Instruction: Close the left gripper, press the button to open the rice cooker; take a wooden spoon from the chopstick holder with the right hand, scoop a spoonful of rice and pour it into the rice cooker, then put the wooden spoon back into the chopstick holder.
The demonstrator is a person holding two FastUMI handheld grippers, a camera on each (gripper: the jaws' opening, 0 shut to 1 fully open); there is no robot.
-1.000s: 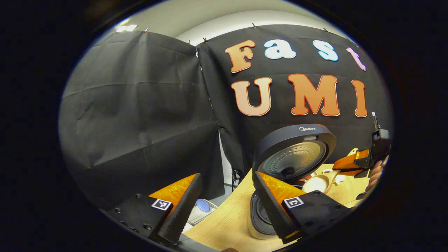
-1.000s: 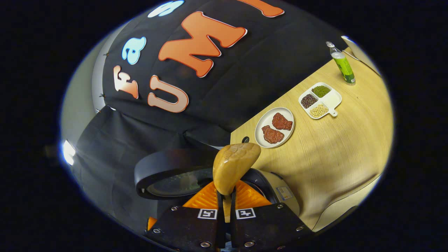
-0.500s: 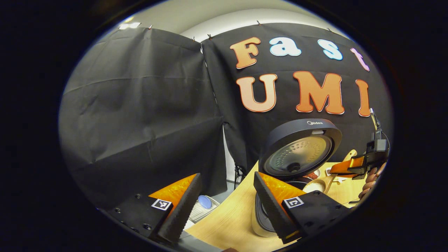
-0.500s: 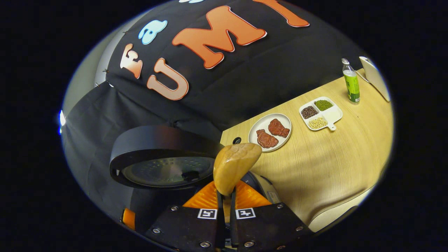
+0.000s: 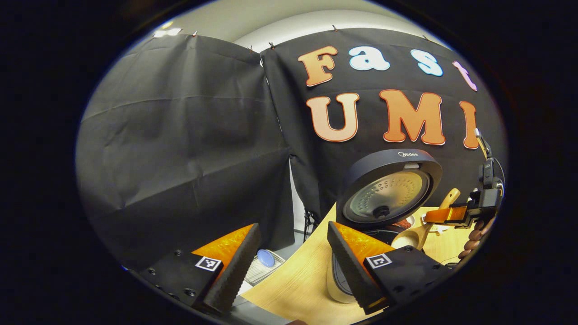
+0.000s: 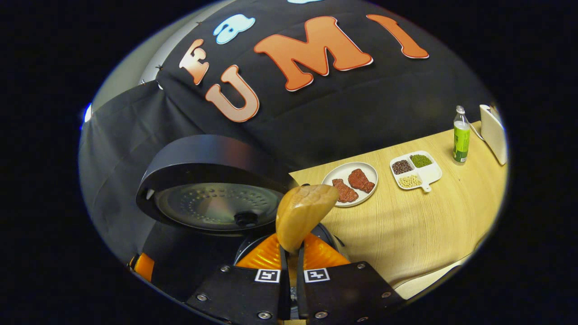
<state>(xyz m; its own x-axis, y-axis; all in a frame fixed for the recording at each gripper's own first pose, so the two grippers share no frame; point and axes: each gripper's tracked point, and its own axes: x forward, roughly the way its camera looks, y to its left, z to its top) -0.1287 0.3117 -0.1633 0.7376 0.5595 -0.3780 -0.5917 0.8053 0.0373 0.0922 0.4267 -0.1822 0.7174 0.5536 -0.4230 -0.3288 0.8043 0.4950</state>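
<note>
My right gripper (image 6: 289, 253) is clamped on the handle of the wooden spoon (image 6: 301, 215), whose bowl stands up just in front of the fingers, above the rice cooker (image 6: 212, 198). The cooker's lid is up, its metal inner face turned towards me. My left gripper (image 5: 289, 266) hangs with its fingers spread wide, gripping nothing, near the cooker's left side. Farther right on the table (image 6: 420, 221) sit a plate of meat (image 6: 350, 183), a divided dish of beans (image 6: 414, 170) and a green bottle (image 6: 460, 135).
</note>
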